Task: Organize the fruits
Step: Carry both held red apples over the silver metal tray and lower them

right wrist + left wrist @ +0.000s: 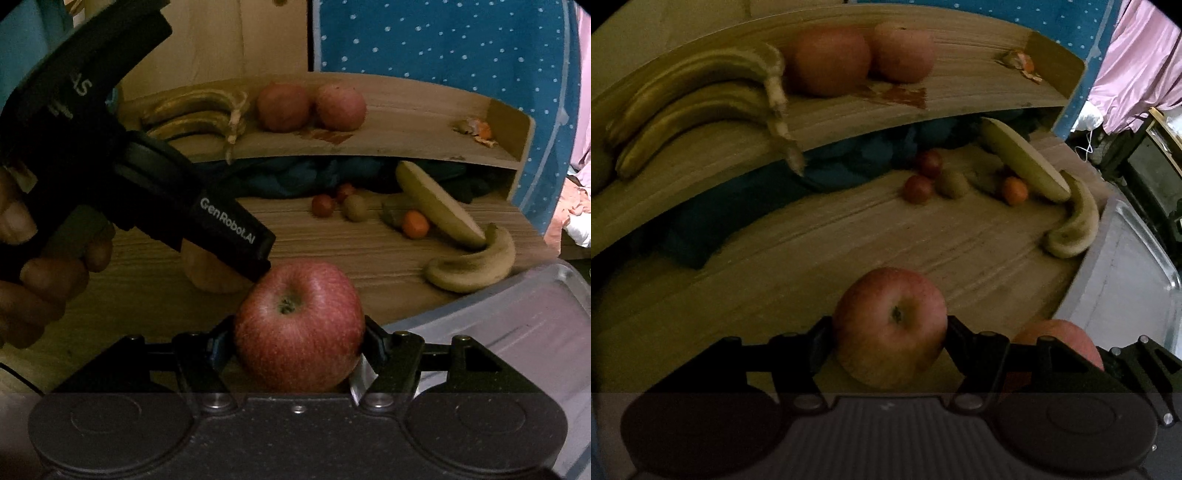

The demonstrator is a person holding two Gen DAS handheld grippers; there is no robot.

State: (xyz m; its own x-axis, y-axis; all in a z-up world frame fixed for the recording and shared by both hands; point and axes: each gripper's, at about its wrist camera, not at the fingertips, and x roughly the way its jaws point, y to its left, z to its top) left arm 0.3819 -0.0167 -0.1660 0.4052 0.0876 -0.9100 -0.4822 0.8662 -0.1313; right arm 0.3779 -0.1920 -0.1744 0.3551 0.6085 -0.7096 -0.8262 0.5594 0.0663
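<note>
My left gripper (889,325) is shut on a red-yellow apple (890,328), stem end facing the camera, low over the wooden table (820,266). My right gripper (298,332) is shut on a redder apple (299,328) just right of it. That apple also shows at the left wrist view's lower right (1067,338). In the right wrist view a hand holds the left gripper, whose finger (236,236) ends beside my apple. Its own apple (212,275) is mostly hidden. On the upper shelf (960,62) lie two bananas (694,99) and two apples (864,57).
On the table under the shelf lie small red fruits (323,205), a kiwi (355,207), an orange (415,224), a long cut fruit (439,203) and a banana (472,264). Orange peel (476,129) sits at the shelf's right end. A metal tray (517,325) borders the table's right edge.
</note>
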